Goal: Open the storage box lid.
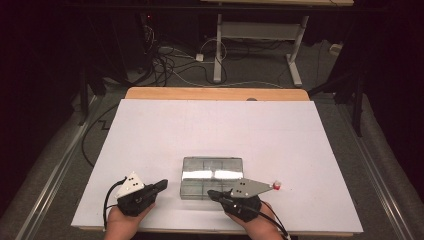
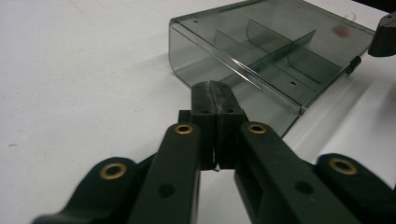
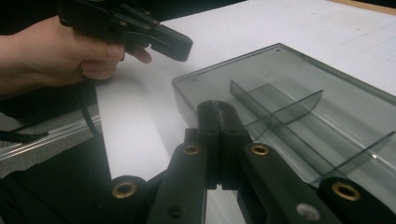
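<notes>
Dark room, white table (image 1: 215,125), clear box (image 1: 212,177), closed tongs (image 1: 164,184).

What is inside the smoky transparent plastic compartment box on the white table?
The smoky transparent plastic compartment box holds crossing clear dividers and no visible contents. The right gripper covers part of its near edge, and glare hides some of the interior.

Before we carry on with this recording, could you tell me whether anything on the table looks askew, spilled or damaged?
Nothing stands out. The clear plastic box lies flat and square on the white table, its dividers upright and its compartments apparently empty. The left gripper and right gripper sit beside it, jaws shut on nothing.
</notes>
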`<state>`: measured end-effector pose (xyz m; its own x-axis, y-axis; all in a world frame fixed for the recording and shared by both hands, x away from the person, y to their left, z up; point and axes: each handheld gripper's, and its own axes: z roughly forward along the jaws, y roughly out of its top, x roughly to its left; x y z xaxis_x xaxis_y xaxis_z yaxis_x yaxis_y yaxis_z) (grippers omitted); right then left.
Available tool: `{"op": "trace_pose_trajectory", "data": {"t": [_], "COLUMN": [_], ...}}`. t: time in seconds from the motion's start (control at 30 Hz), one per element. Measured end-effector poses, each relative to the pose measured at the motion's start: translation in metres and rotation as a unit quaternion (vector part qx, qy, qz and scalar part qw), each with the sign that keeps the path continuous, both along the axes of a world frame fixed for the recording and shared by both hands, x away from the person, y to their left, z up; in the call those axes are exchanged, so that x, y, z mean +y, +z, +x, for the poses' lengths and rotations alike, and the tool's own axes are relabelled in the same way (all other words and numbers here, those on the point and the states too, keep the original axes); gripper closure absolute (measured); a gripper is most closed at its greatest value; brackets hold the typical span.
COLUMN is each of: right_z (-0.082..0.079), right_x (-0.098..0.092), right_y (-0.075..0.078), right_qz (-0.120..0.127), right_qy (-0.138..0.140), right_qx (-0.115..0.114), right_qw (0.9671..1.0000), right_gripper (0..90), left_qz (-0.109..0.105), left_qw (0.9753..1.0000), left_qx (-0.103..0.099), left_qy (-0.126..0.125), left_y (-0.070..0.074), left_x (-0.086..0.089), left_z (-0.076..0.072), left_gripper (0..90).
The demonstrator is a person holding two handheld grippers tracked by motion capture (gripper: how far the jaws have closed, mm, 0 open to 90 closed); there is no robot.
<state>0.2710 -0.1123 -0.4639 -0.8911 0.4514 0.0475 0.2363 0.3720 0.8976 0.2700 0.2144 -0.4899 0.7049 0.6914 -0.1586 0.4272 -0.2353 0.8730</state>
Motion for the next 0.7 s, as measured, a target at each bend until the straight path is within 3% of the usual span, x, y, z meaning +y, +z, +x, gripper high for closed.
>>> {"op": "trace_pose_trajectory", "data": {"t": [0.07,0.17,0.3,0.7], "right_z": [-0.001,-0.003,-0.006,-0.007], "right_x": [0.002,0.005,0.009,0.014], "right_y": [-0.001,-0.003,-0.005,-0.017], "right_qz": [-0.001,-0.004,-0.009,-0.024], "right_qy": [0.003,0.007,0.014,0.011], "right_qx": [0.0,0.004,0.005,0.046], "right_qw": [1.0,1.0,0.9999,0.9986], "right_gripper": [90.0,90.0,90.0,90.0], "left_qz": [0.009,0.0,0.006,0.002], "left_qw": [0.9999,0.9996,0.9992,0.9994], "left_qx": [0.003,0.016,0.019,0.027], "left_qy": [-0.008,-0.025,-0.034,-0.021], "left_y": [0.001,0.001,-0.001,-0.005], "left_x": [-0.003,-0.006,-0.01,-0.014], "left_z": [-0.001,-0.003,-0.003,0.0], "left_gripper": [87.5,87.5,87.6,87.8]}}
